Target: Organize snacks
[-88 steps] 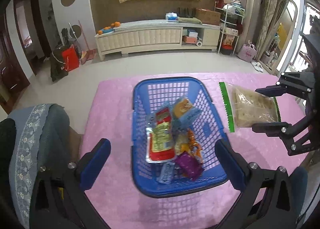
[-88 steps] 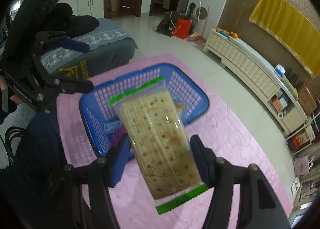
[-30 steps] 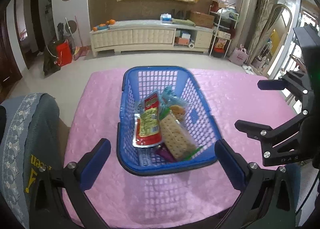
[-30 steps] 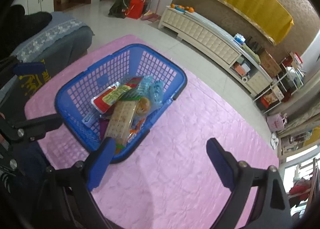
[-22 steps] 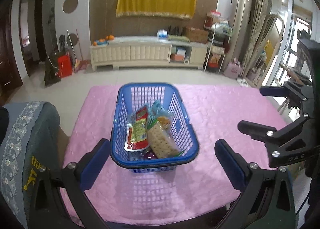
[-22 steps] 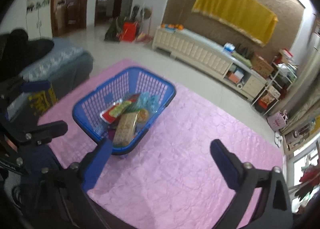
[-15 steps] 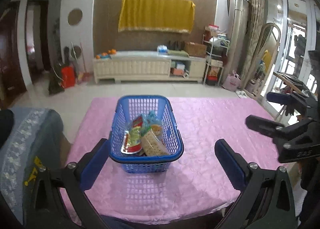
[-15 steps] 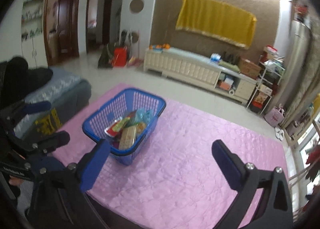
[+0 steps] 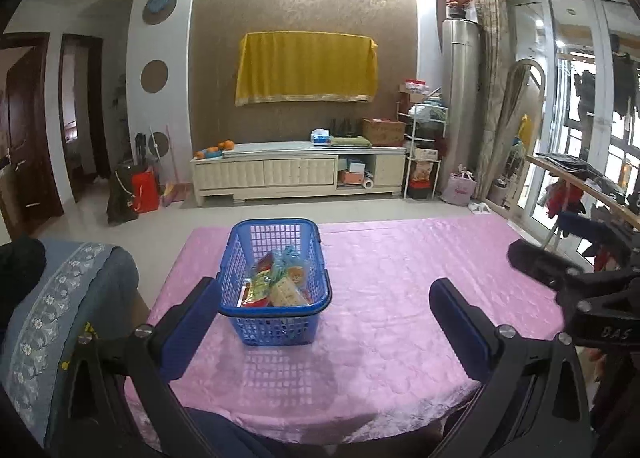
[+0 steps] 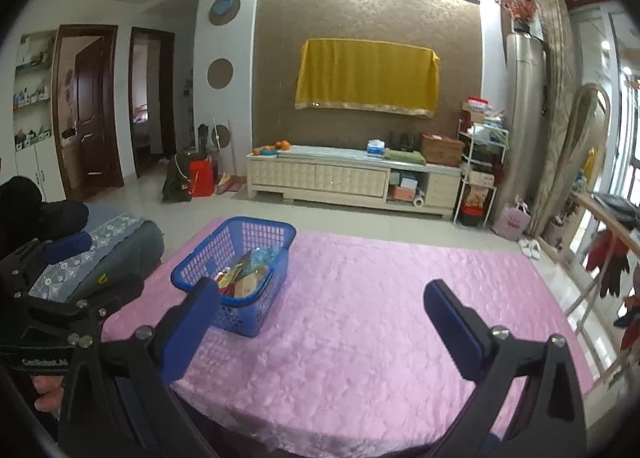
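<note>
A blue plastic basket (image 9: 275, 312) stands on the pink tablecloth (image 9: 392, 298) and holds several snack packets, among them a cracker pack (image 9: 285, 293) and a red packet (image 9: 256, 290). The basket also shows in the right wrist view (image 10: 236, 258). My left gripper (image 9: 324, 312) is open and empty, held back near the table's front edge. My right gripper (image 10: 322, 318) is open and empty, also back from the basket, which lies to its left. The right gripper shows at the right of the left wrist view (image 9: 576, 290).
A grey-blue chair with a floral trim (image 9: 52, 298) stands left of the table. A white TV cabinet (image 9: 296, 173) lines the far wall under a yellow cloth (image 9: 306, 67). A metal shelf rack (image 9: 420, 153) and glass doors are at the right.
The right gripper let the cracker pack go into the basket. Both grippers have since pulled up and back from the table, so the basket looks smaller and farther away.
</note>
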Tool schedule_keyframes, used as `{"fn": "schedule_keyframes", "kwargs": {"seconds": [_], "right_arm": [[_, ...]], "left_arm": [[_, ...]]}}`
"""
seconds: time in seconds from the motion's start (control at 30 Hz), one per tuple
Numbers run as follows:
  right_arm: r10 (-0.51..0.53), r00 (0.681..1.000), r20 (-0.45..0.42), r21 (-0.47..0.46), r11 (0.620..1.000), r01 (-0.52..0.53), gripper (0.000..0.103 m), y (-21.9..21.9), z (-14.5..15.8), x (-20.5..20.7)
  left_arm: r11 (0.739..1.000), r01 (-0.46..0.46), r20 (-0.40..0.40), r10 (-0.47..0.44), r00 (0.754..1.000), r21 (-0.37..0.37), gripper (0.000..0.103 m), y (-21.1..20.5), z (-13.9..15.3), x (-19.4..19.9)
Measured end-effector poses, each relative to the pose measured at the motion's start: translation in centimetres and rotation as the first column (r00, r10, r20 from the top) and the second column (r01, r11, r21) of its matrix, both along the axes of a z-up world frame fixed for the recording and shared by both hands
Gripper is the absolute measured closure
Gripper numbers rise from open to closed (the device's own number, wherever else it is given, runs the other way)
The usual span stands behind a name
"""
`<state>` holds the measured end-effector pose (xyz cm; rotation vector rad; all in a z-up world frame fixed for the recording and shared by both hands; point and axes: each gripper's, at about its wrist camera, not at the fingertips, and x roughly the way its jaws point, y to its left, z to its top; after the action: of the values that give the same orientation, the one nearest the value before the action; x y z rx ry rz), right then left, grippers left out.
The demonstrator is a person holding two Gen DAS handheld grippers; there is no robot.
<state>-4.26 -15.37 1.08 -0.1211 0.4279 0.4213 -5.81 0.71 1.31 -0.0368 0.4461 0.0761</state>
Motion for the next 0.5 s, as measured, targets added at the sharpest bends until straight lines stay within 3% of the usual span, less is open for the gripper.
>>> {"fn": "schedule_keyframes", "kwargs": {"seconds": [0.5], "right_arm": [[-0.002,1.000,-0.016,0.031,1.000,0.003,0.000,-0.2,-0.5,-1.7]], "left_arm": [[0.999,0.037,0.001,-0.037,0.999,-0.010,0.000,-0.9,-0.1,-1.6]]}}
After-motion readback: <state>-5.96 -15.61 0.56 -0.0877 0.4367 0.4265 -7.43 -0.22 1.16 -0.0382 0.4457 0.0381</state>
